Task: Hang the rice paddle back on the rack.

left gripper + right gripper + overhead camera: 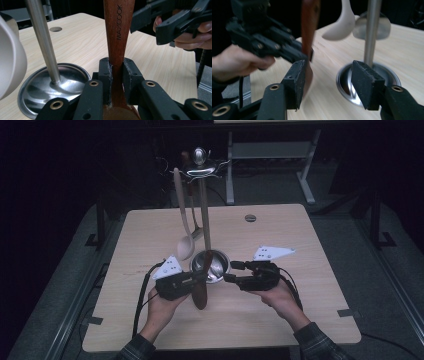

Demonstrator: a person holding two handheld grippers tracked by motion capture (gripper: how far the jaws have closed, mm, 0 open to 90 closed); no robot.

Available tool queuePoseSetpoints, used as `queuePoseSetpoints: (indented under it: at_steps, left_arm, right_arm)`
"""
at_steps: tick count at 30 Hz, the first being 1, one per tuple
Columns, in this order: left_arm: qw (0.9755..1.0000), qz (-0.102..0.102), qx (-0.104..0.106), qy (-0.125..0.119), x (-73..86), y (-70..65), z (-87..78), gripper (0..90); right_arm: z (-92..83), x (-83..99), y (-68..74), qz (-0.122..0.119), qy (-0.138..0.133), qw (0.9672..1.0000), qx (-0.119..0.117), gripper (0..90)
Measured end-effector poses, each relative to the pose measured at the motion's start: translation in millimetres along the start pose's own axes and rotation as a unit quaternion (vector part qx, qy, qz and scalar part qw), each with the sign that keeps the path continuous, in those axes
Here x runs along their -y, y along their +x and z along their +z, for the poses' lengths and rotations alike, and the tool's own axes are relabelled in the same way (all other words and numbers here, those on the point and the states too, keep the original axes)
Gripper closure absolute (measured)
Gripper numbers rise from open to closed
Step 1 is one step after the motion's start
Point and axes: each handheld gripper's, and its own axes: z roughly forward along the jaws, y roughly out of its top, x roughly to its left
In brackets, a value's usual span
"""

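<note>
Dark reddish-brown wooden utensil (119, 37), smooth finish, handle stamped "MAXCOOK" in black down its length. It's clamped between the left gripper (116, 75) jaws, which are closed tight on the narrow neck of the wood. From the high view the utensil (201, 285) stands nearly upright, just in front of the rack base, around mid-bench and slightly toward the near edge.

Rack: polished round steel base dish (216, 266) with a straight brushed-steel post (204, 215) rising to a hook crown (201, 166). A pale cream spoon (183, 227), matte and plastic-looking, hangs from the crown, bowl down, beside the post. Another utensil hangs behind it; I can't tell its type.

Right gripper (231, 272) sits just right of the base dish, jaws spread with nothing between them. In the right gripper view (329, 82) the pads (367, 85) are black, rough foam-like, edges worn.

Both grippers are black, with a grey three-cornered plate (272, 253) on top. Hands hold both; plaid sleeves (320, 345) at the near edge.

Bench (300, 320): light wood-grain laminate, rounded corners, round grommet hole (250, 218) near the far edge.
</note>
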Motion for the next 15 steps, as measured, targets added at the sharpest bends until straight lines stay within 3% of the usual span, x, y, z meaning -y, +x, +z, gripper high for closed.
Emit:
queuePoseSetpoints:
  at_steps: [15]
  left_arm:
    - [0.9998,-0.001,-0.021,0.001,-0.1,-5.7,1.4,78.3]
  right_arm:
    - [35.2,-24.1,16.6,-0.015,-0.021,0.9994,-0.023,53.9]
